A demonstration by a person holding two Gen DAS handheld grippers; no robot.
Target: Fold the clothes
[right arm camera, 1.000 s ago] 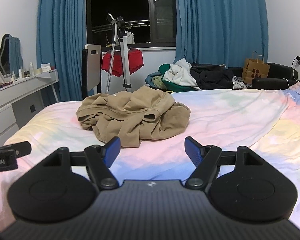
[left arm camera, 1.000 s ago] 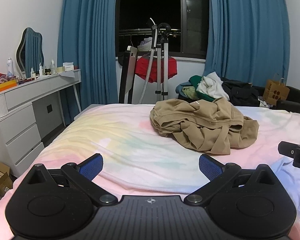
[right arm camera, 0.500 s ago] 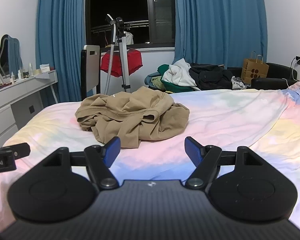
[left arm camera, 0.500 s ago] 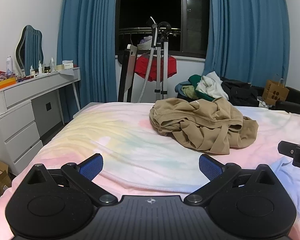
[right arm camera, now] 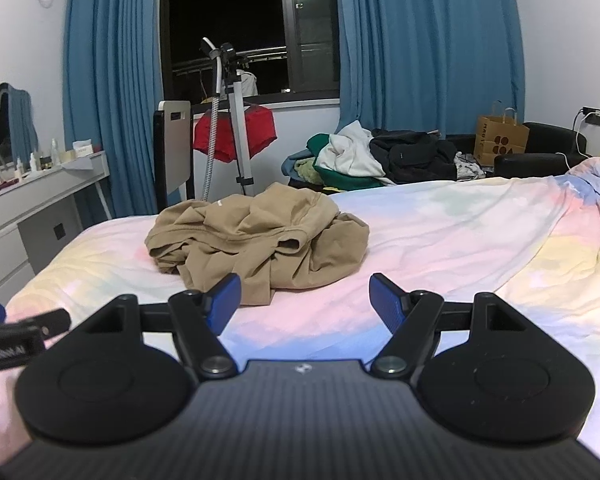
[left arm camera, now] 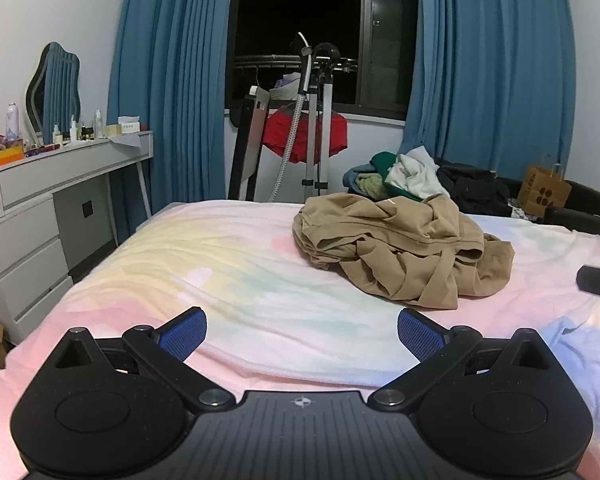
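A: Status: where do we stand?

B: We are at the approach step. The crumpled tan fabric garment lies bunched on the pastel tie-dye bedsheet, ahead of both tools and untouched. Our left gripper and right gripper hover with fingers spread wide, holding nothing.

A: Next move?

B: We judge that each gripper must reach a separate edge of the garment, close on it, then spread it flat before folding.
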